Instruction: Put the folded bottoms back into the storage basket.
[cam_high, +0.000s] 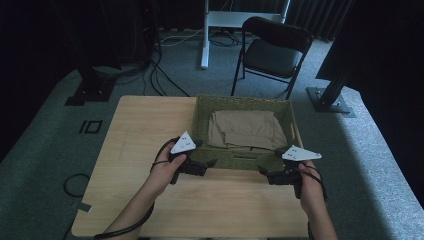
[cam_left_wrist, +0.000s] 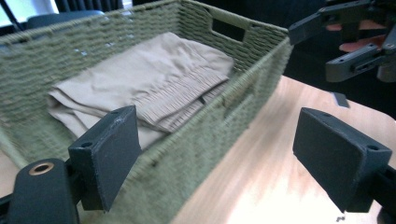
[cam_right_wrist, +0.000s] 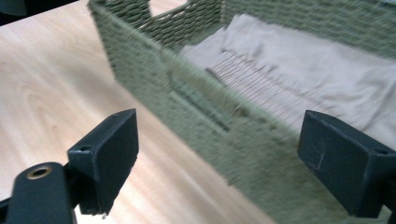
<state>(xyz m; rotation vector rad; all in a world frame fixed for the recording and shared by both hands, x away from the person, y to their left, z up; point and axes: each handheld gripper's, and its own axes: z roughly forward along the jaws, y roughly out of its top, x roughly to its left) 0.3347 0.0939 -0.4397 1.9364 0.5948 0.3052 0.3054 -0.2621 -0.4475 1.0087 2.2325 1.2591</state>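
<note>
From above, I have my left gripper (cam_high: 210, 163) and right gripper (cam_high: 262, 171) both released, jaws spread and holding nothing, at the near wall of a green woven basket (cam_high: 235, 158) on the wooden table (cam_high: 145, 125). The basket sits toward twelve o'clock of the tabletop, right of centre, and a folded beige cloth (cam_high: 246, 129) lies inside it. The left gripper stands at the basket's seven o'clock corner, the right at its five o'clock corner. A black chair (cam_high: 272, 52) stands on the floor well beyond, at twelve o'clock.

In the left gripper view, the wide-open left gripper (cam_left_wrist: 238, 154) looks along the basket's near wall (cam_left_wrist: 196, 154), one jaw in front of the cloth (cam_left_wrist: 144, 81), the other over bare table (cam_left_wrist: 261, 182). The right gripper (cam_left_wrist: 345, 44) shows at two o'clock, past the far corner.

In the right gripper view, the open right gripper (cam_right_wrist: 224, 158) straddles the near wall (cam_right_wrist: 205, 126), its slot handle near centre; the cloth (cam_right_wrist: 303, 70) lies at one o'clock, bare table (cam_right_wrist: 56, 79) at ten.

My judgement: the step is gripping the basket's near wall with both tools. To do it well, each jaw pair should close squarely over the rim at matching heights, without pinching the cloth. Open table lies from six to nine o'clock, the widest room for moving; the right edge is close to the basket at three o'clock, so I would steer away from there.
</note>
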